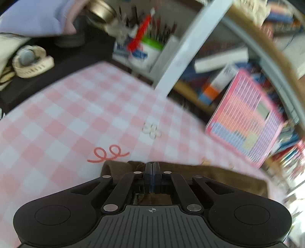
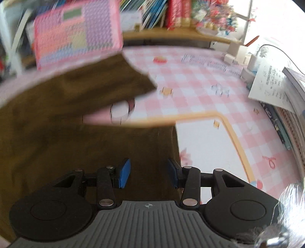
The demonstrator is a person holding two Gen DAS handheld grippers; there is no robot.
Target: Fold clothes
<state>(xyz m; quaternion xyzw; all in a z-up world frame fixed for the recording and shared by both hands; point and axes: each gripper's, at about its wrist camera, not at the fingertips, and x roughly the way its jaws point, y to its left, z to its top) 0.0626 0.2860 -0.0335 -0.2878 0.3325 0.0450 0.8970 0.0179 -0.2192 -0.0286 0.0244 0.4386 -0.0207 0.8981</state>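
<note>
The left gripper point(image 1: 152, 167) was pinched tight, apparently on the dark brown cloth garment point(image 2: 76, 137) beneath it; the right gripper point(image 2: 149, 171) hovered wide open and empty over that garment, spread across the pink checked tablecloth point(image 2: 200, 91).

**A cluttered home study corner**

A pink-and-white checked tablecloth point(image 1: 76, 118) with cartoon prints is covering the table. Behind it, wooden shelves point(image 2: 171, 35) are holding rows of books point(image 2: 177, 13), and a pink patterned box point(image 2: 76, 32) is leaning against them. A cup of pens and pencils point(image 1: 150, 43) is standing at the back, while printed papers point(image 2: 270, 84) and white chargers point(image 2: 238, 53) are lying along the table's edge.
</note>
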